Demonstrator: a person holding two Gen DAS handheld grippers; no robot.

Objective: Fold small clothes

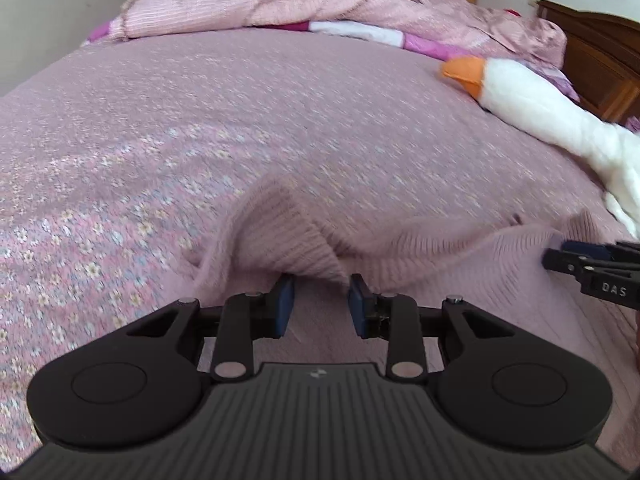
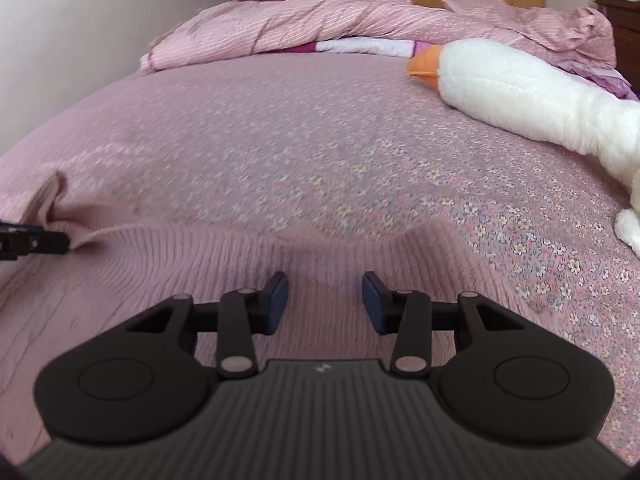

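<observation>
Pink ribbed knit garment (image 1: 304, 236) spread at the near edge of the bed (image 1: 248, 120), one fold rucked up. Left gripper (image 1: 320, 300) released, jaws parted just beneath that raised fold, gripping nothing. Right gripper (image 2: 325, 300) likewise released, hovering over flat knit. White plush goose (image 2: 516, 88) toward the bed's far right corner, rumpled pink quilt (image 2: 304, 24) along its far edge.

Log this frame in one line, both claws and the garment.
left claw: open, at raised sweater fold | right claw: open, over sweater | goose: right side of bed
</observation>
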